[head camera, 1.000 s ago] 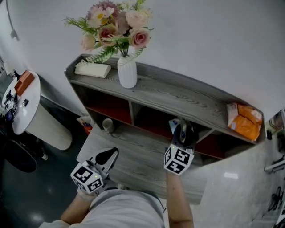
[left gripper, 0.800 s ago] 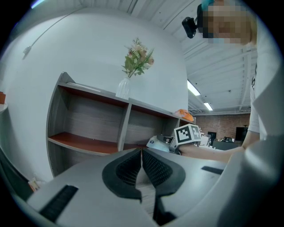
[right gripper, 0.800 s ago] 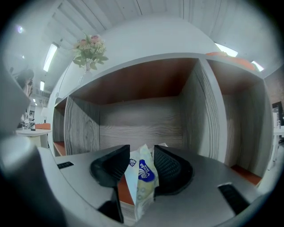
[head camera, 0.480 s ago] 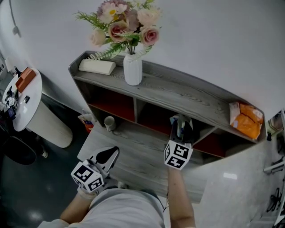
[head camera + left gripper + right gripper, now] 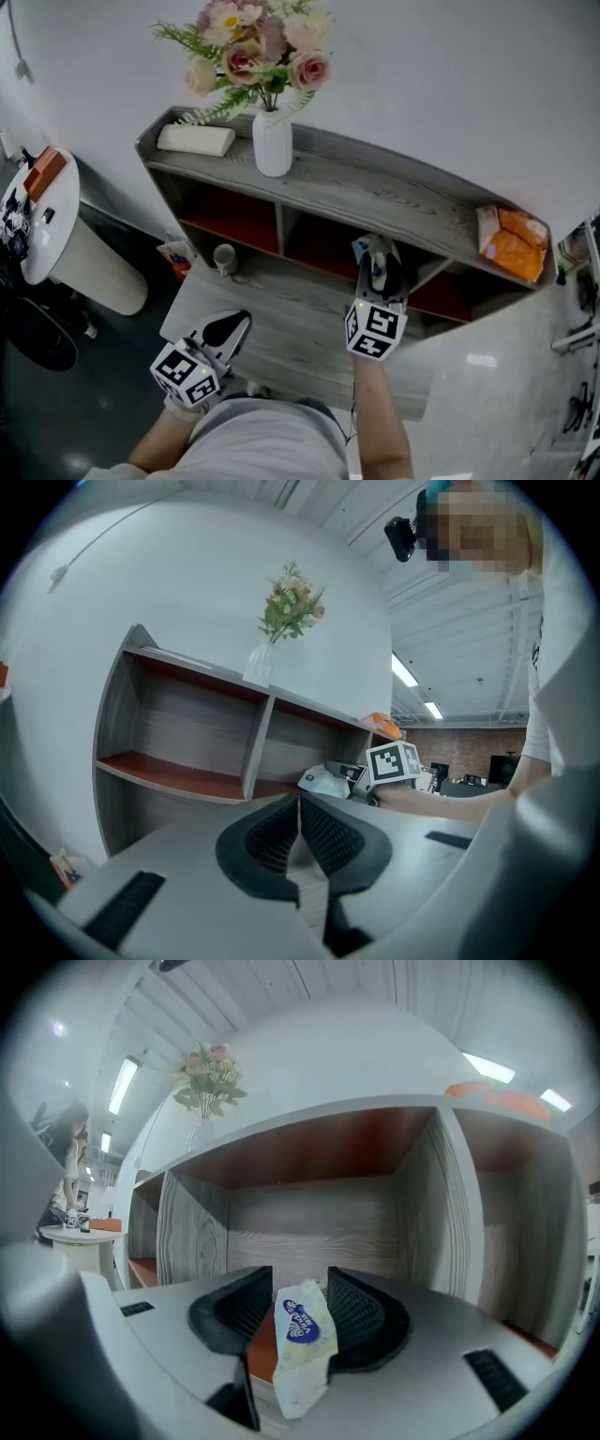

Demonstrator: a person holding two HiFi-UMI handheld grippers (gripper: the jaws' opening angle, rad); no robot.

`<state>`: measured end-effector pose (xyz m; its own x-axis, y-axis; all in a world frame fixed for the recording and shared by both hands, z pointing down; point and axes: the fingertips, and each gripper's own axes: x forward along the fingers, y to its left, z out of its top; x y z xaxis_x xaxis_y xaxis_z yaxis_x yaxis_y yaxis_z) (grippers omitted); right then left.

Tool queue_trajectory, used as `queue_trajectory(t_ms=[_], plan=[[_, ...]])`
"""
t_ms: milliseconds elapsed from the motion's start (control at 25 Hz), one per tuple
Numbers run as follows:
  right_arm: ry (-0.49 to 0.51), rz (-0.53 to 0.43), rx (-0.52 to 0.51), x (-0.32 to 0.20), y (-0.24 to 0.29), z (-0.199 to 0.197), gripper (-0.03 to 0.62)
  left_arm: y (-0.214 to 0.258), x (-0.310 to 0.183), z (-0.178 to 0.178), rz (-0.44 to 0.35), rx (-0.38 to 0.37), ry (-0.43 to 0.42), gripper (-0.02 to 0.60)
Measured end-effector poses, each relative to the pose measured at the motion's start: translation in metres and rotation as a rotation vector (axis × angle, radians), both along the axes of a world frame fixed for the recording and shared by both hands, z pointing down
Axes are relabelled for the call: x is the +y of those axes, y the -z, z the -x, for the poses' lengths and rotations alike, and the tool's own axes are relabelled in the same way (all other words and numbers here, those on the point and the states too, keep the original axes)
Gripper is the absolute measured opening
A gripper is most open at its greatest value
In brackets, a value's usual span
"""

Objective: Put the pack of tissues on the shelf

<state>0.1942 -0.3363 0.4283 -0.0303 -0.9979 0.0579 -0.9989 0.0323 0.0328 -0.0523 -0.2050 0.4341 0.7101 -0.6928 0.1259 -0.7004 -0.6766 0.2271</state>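
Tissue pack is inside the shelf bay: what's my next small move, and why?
Probably draw the right hand-held gripper straight back. Its jaws stand apart around the pack of tissues, which seems to rest on the red board of the shelf.

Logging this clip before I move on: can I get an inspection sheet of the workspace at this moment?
Surface: grey shelf unit, red-brown compartment floors.
Job's things: pack of tissues at the middle compartment's mouth, between the right gripper's jaws.
Clutter: vase of flowers, white box, orange package on top; cup on the lower board.
Grippers: left gripper shut, empty; right gripper open around the pack.
Cables: thin cable on wall.
Surroundings: round white table at left.
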Motion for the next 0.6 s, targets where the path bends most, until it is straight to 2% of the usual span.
queue_trajectory(t_ms=[360, 600], plan=[[0.029, -0.076, -0.01, 0.039, 0.026, 0.011, 0.173, -0.004, -0.001, -0.023, 0.01, 0.01, -0.084, 0.018], [0.032, -0.066, -0.056, 0.077, 0.028, 0.007, 0.148, -0.004, -0.006, -0.052, 0.011, 0.011, -0.179, 0.018]])
